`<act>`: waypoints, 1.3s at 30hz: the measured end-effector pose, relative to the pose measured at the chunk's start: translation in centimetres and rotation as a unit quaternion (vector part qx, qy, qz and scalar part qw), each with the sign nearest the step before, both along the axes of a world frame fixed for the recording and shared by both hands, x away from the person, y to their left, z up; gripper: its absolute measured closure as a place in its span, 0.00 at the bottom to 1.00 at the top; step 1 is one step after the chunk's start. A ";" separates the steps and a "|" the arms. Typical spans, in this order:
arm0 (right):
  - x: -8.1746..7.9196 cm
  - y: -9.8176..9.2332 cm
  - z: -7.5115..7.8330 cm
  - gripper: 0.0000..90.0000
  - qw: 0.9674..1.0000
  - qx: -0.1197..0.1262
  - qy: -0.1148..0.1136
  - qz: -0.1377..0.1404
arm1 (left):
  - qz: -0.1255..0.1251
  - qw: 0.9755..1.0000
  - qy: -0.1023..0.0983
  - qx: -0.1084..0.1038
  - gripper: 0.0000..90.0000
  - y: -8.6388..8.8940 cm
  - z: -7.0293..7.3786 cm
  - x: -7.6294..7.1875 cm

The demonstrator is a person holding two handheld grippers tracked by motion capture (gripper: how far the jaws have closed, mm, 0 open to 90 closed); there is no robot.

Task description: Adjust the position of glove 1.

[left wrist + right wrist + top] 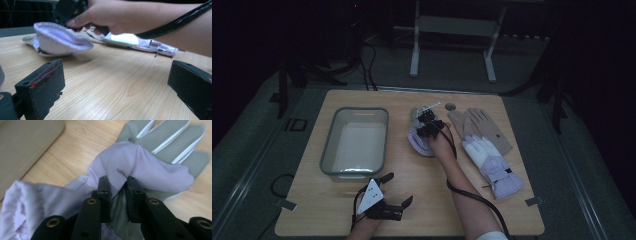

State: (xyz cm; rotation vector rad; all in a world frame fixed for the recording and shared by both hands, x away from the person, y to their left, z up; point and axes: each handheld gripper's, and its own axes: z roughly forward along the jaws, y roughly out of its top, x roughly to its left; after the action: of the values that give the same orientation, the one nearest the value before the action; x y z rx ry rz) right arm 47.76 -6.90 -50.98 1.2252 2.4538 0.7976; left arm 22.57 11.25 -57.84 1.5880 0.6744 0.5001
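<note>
Left gripper (394, 192), bottom centre of the high view: jaws apart, idle on the table (312, 215). Right gripper (430, 131), centre: clamped on a fold of the lilac glove (140, 165), likely to lift it toward the bin (355, 141). Two gloves (487, 145) lie right.

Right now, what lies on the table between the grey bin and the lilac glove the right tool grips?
Nothing: the high view shows bare wood between the grey bin and the lilac glove pinched by the right tool.

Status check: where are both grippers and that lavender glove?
Right gripper shut on lavender fabric glove, cuff lifted off the wooden table. Left gripper open, idle. Grey plastic bin left of glove, nothing between.
</note>
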 end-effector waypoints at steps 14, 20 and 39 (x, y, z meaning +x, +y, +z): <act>-6.0 -4.0 5.1 0.84 0.994 0.013 -0.073 0.075 | 0.003 1.000 -0.002 0.001 0.01 0.0 0.0 -0.1; -7.2 -5.3 4.0 0.84 0.995 0.013 -0.064 0.081 | 0.005 1.000 -0.003 0.001 0.01 -0.1 0.0 -0.1; -5.5 -5.4 -2.5 0.71 0.998 0.006 -0.027 0.063 | 0.002 1.000 -0.001 0.002 0.01 -0.1 0.0 0.0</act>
State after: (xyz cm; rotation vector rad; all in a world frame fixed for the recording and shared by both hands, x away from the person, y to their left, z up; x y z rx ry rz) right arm 42.25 -12.26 -53.48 1.0466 2.5066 0.8675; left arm 22.52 11.16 -57.84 1.5893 0.6756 0.5064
